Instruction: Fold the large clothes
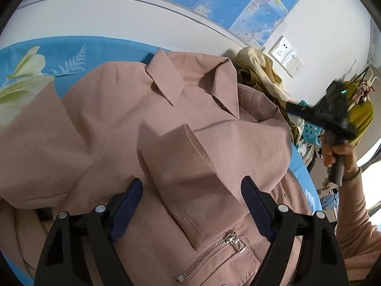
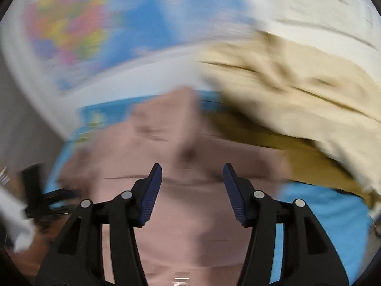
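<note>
- We have the pink jacket (image 1: 114, 124) lying on the bed (image 1: 71, 50), collar toward the wall, with one sleeve (image 1: 188, 166) laid across its front above the zipped pocket (image 1: 214, 250).
- Our left hand-held gripper (image 1: 193, 205) hangs over that sleeve with its jaws wide and nothing between them; the cuff sits between the two fingers but is not pinched.
- Our right hand-held gripper (image 2: 193, 190) is also wide and empty, over the jacket's pink cloth; its view is badly smeared by motion, so we cannot tell which part of the jacket lies under it.
- Risk, as we judge it: closing on the sleeve could catch the body layer beneath too, and lifting would drag the whole front out of line.
- Risk: the zipper pull (image 1: 234, 243) sits close to the left fingers and could snag a pad on a low pass.
- Risk: with the right side moving fast, a blind grab may miss the hem or bunch the cloth.
- Edges: the beige heap of clothes (image 1: 259, 71) touches the jacket's far shoulder, so a fold swung that way may sweep it in.
- Room: the bare blue sheet beside the other shoulder looks open; the wall runs just behind the collar (image 1: 166, 78), leaving little space there.
</note>
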Demonstrator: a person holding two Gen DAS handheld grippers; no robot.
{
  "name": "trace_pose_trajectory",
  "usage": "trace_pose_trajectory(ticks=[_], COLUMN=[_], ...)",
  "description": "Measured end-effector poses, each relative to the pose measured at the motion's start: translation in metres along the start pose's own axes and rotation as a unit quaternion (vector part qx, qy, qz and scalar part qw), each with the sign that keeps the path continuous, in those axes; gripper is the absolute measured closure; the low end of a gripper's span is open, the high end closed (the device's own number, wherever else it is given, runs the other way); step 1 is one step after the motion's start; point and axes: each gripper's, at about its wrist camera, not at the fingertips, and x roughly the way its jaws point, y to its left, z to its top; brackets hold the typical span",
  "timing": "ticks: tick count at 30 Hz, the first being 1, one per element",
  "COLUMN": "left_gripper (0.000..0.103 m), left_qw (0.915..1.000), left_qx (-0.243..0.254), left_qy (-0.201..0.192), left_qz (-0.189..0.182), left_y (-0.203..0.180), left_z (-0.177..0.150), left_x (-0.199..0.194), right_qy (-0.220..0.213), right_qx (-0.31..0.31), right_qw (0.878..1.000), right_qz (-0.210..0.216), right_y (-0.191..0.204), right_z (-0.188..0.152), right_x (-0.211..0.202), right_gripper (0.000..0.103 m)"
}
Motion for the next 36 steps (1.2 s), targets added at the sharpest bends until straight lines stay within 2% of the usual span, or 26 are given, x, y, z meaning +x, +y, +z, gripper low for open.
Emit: trace_pose_trajectory(ticks=[2, 4, 6, 7, 9, 10, 11, 12, 13, 15, 16, 17, 18, 19, 20, 22, 24, 25, 26, 27, 28, 29, 30, 31, 32, 36], left_gripper=[0.016, 0.015, 0.015, 0.018, 0.036, 0.053, 0.074, 0.086, 0.096, 0.096, 0.095, 0.092, 0.087, 0.075, 0.055, 0.037, 0.035, 0.031, 0.031, 0.031, 0.035, 0.057, 0.068, 0.091, 0.097, 0.099], left_qw=[1.0000, 0.9998, 0.9995, 0.9990, 0.9975, 0.9970, 0.9965, 0.9966, 0.9974, 0.9986, 0.9987, 0.9987, 0.9989, 0.9990, 0.9991, 0.9990, 0.9985, 0.9978, 0.9971, 0.9962, 0.9954, 0.9946, 0.9938, 0.9932, 0.9936, 0.9967], left_qx=[0.003, 0.014, 0.026, 0.032, 0.041, 0.041, 0.039, 0.034, 0.025, 0.015, 0.014, 0.013, 0.012, 0.010, 0.013, 0.025, 0.036, 0.042, 0.046, 0.049, 0.053, 0.060, 0.067, 0.069, 0.062, 0.038], left_qy=[-0.004, 0.001, 0.018, 0.027, 0.044, 0.049, 0.050, 0.048, 0.042, 0.028, 0.025, 0.027, 0.031, 0.034, 0.033, 0.028, 0.030, 0.039, 0.047, 0.056, 0.065, 0.068, 0.069, 0.068, 0.065, 0.015], left_qz=[-0.008, -0.012, 0.000, 0.017, 0.037, 0.045, 0.055, 0.058, 0.054, 0.043, 0.043, 0.041, 0.034, 0.027, 0.025, 0.026, 0.028, 0.035, 0.040, 0.044, 0.047, 0.051, 0.056, 0.064, 0.069, 0.071], left_y=[-0.002, -0.007, -0.012, -0.014, -0.017, -0.016, -0.015, -0.012, -0.008, -0.002, 0.000, 0.000, 0.001, 0.002, 0.001, -0.002, -0.009, -0.013, -0.016, -0.019, -0.020, -0.023, -0.025, -0.024, -0.022, -0.007], left_z=[0.003, 0.003, 0.004, 0.004, 0.005, 0.005, 0.007, 0.009, 0.012, 0.017, 0.018, 0.020, 0.020, 0.019, 0.018, 0.015, 0.013, 0.011, 0.009, 0.008, 0.005, 0.003, 0.003, 0.004, 0.008, 0.033], left_x=[-0.004, -0.005, 0.003, 0.008, 0.018, 0.022, 0.024, 0.024, 0.022, 0.017, 0.014, 0.014, 0.013, 0.012, 0.009, 0.003, 0.005, 0.009, 0.013, 0.018, 0.024, 0.029, 0.034, 0.036, 0.038, 0.021], right_qy=[0.008, 0.022, 0.031, 0.034, 0.040, 0.035, 0.033, 0.027, 0.020, 0.012, 0.011, 0.013, 0.018, 0.024, 0.030, 0.051, 0.072, 0.078, 0.084, 0.091, 0.094, 0.091, 0.083, 0.075, 0.057, -0.027], right_qx=[0.015, 0.039, 0.041, 0.039, 0.035, 0.028, 0.021, 0.016, 0.011, -0.001, -0.008, -0.015, -0.028, -0.043, -0.061, -0.090, -0.093, -0.093, -0.093, -0.091, -0.086, -0.081, -0.078, -0.073, -0.064, -0.031], right_qw=[1.000, 0.999, 0.999, 0.999, 0.998, 0.999, 0.999, 0.999, 0.999, 0.999, 1.000, 1.000, 0.999, 0.999, 0.998, 0.994, 0.992, 0.992, 0.992, 0.992, 0.992, 0.993, 0.993, 0.994, 0.996, 0.998], right_qz=[-0.016, 0.003, 0.007, 0.013, 0.023, 0.028, 0.030, 0.026, 0.030, 0.037, 0.023, 0.016, 0.013, 0.004, -0.012, -0.035, -0.037, -0.038, -0.034, -0.017, -0.004, 0.001, 0.005, 0.009, 0.013, 0.056], right_y=[-0.019, -0.031, -0.034, -0.034, -0.032, -0.030, -0.027, -0.024, -0.022, -0.018, -0.015, -0.013, -0.009, -0.007, -0.004, 0.006, 0.006, 0.006, 0.006, 0.006, 0.005, 0.003, 0.001, -0.001, -0.004, -0.010], right_z=[-0.004, -0.009, -0.013, -0.014, -0.014, -0.011, -0.010, -0.009, -0.008, -0.005, -0.005, -0.006, -0.008, -0.010, -0.012, -0.018, -0.023, -0.025, -0.026, -0.028, -0.028, -0.028, -0.027, -0.026, -0.024, -0.011], right_x=[0.009, 0.021, 0.031, 0.035, 0.039, 0.041, 0.040, 0.037, 0.035, 0.028, 0.025, 0.022, 0.022, 0.021, 0.022, 0.033, 0.046, 0.052, 0.057, 0.063, 0.065, 0.066, 0.064, 0.060, 0.052, 0.008], right_gripper=[0.049, 0.050, 0.052, 0.061, 0.074, 0.087, 0.096, 0.102, 0.102, 0.102, 0.094, 0.082, 0.049, 0.034, 0.035, 0.037, 0.037, 0.040, 0.044, 0.060, 0.085, 0.096, 0.098, 0.099, 0.100, 0.100])
